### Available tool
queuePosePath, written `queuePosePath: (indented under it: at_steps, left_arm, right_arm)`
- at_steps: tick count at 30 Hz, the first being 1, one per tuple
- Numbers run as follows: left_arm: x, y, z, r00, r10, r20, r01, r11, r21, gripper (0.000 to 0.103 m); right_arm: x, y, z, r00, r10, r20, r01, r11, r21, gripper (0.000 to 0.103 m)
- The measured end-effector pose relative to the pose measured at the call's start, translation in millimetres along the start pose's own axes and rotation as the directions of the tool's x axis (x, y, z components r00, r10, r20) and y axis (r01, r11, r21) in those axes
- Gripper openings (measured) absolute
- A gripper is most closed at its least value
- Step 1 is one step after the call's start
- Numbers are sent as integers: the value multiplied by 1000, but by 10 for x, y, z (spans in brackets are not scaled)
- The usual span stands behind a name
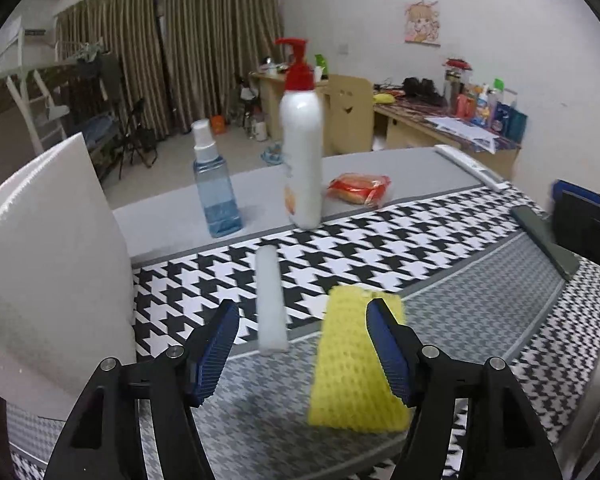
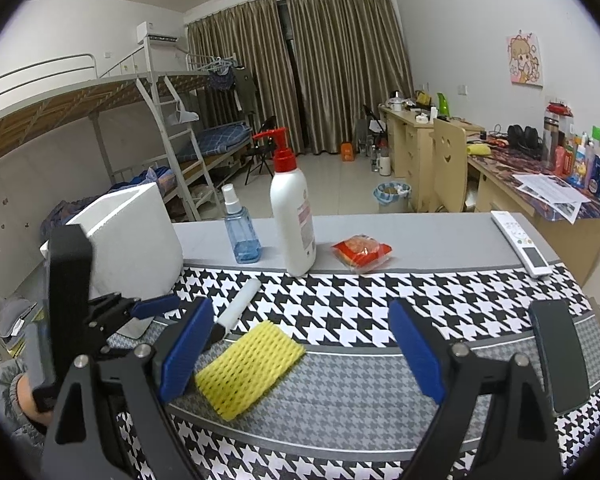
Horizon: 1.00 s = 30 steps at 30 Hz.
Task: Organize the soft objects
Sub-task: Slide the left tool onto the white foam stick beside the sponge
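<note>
the left gripper (image 1: pixel 302 344) stands open and empty over the white foam stick (image 1: pixel 271 300); closing off-centre could nudge it against the yellow foam net (image 1: pixel 356 356); the right gripper (image 2: pixel 300 354) is wide open, holding nothing

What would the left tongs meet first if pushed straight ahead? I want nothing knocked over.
Probably the white foam cylinder lying on the houndstooth cloth, between the open left tongs; the yellow foam net sleeve sits just right. Depth is uncertain.

Motion-blurred yellow foam net (image 1: pixel 356 360), its near corner perhaps behind the jaws.
</note>
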State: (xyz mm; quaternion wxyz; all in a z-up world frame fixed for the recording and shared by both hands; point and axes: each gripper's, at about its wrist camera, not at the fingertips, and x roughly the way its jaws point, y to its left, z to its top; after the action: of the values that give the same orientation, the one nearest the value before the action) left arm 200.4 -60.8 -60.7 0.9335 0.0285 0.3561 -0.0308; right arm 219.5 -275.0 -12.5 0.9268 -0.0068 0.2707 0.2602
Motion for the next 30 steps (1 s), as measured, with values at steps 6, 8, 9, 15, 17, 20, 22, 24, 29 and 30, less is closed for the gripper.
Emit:
queuePosePath:
  at_steps: [6,8,9,15,17,20,22,24,29,30]
  left_arm:
    - [178,104,6,999,22,-25,-23,999,-43,67]
    - [231,133,25,999,19,-36,-21,998,-58,67]
    - [258,140,31,999,24,-41,-26,998,-60,67]
    - [405,207,68,997,18,-73,-23,997,-79,62]
    - [448,216,77,996,14,-83,-21,997,-77,58]
    - [512,220,84,995,6,-98,-13,997,-74,51]
    - [550,235,82,994,10,-106,-19,997,-81,49]
    - [566,248,78,994,1,-111,-11,996,-87,48]
    - [593,249,83,994,-13,-111,4,997,-81,48]
    - [608,255,86,993,-16,-114,6,996,-85,48]
  right_arm:
    - [22,1,-43,1000,-6,-16,6,1000,3,92]
    - [31,2,-55,1000,-6,-19,6,1000,4,92]
    - [38,4,-64,1000,-7,-23,7,1000,4,92]
    - [105,5,-128,998,-18,-56,19,1000,3,92]
    - [104,13,-144,998,-17,-58,17,1000,2,92]
    - [94,33,-157,998,-15,-57,15,1000,1,92]
    - [102,53,-168,998,-19,-60,19,1000,-4,92]
    - [121,78,-181,998,-28,-65,27,1000,-13,92]
    - [245,142,-233,994,-30,-107,27,999,-26,92]
    - [266,150,-244,993,-30,-113,27,999,-29,92]
